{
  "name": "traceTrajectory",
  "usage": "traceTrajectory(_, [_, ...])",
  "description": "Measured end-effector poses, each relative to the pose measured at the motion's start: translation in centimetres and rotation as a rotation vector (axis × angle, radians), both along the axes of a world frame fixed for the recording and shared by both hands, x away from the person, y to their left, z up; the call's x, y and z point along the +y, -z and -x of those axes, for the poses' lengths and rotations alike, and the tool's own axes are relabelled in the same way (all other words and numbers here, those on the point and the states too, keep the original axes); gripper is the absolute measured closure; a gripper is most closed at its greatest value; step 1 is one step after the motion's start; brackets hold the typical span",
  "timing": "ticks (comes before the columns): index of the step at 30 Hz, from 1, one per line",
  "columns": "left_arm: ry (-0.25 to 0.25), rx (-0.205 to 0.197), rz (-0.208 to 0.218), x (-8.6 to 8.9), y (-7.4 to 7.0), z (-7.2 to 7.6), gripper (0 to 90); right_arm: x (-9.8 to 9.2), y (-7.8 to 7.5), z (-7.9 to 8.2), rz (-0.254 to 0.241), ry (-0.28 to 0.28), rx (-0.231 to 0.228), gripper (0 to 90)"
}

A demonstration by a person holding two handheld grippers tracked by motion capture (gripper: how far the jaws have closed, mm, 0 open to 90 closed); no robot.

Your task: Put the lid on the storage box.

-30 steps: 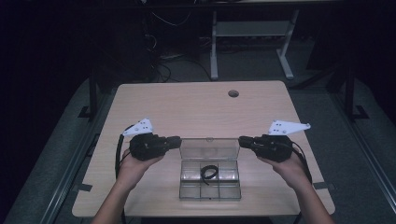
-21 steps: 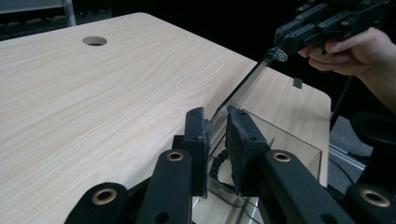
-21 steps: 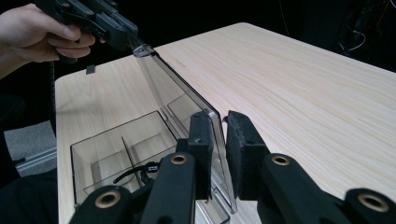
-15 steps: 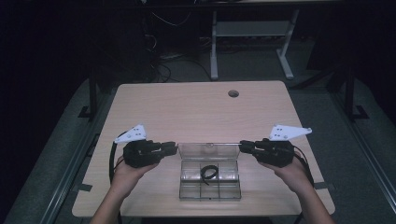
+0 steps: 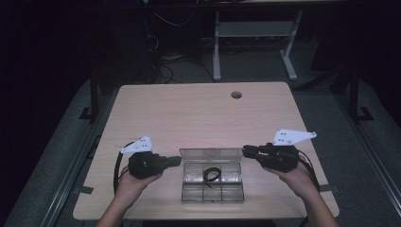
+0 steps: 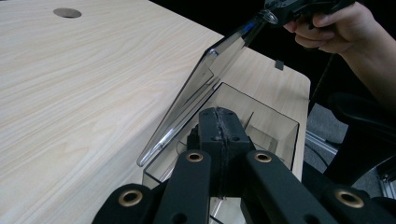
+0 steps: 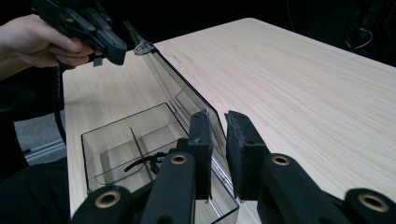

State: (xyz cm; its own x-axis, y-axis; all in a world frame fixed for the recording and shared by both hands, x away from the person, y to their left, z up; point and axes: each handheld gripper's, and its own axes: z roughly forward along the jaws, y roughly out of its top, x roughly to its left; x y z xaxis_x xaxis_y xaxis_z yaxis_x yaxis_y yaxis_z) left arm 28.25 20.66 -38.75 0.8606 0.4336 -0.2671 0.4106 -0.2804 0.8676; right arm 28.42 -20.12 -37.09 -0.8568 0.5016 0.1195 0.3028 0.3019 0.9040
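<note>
Pale wood-grain laminate covers my table (image 5: 198,113), smooth and matte, with a round cable hole (image 5: 236,94) near its far edge and dark floor all around. Close to my side sits a clear plastic box (image 5: 212,189), rectangular with thin glassy walls and slim dividers that split it into small compartments. Its flat, see-through lid (image 5: 211,154) stands raised along the far edge, tilted back, its rim catching the light. One compartment holds a thin black curved piece (image 5: 212,174), looped like a bit of cord.

My left gripper (image 5: 174,161) lies at the left end of the lid, and its jaws have just been closing; in the left gripper view their rough black pads (image 6: 219,122) are pressed flat together with nothing between them, hovering over the near corner of the box. My right gripper (image 5: 247,151) meets the right end of the lid. In the right gripper view its textured pads (image 7: 243,135) stand a narrow gap apart, with the lid's edge running up to that gap; I cannot tell whether they pinch it. Each gripper carries a grey three-cornered plate on top.
</note>
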Motion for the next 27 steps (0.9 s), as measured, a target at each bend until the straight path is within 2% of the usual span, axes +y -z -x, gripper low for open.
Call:
traceTrajectory(16, [0.018, 0.002, -0.003, 0.0, 0.2, -0.1, 89.7, -0.2, 0.3, 0.9, 0.006, -0.038, 0.003, 78.1])
traceTrajectory(27, [0.028, 0.003, -0.009, 0.0, 0.4, 0.1, 89.7, -1.3, 1.2, 1.4, -0.005, -0.014, 0.051, 78.0])
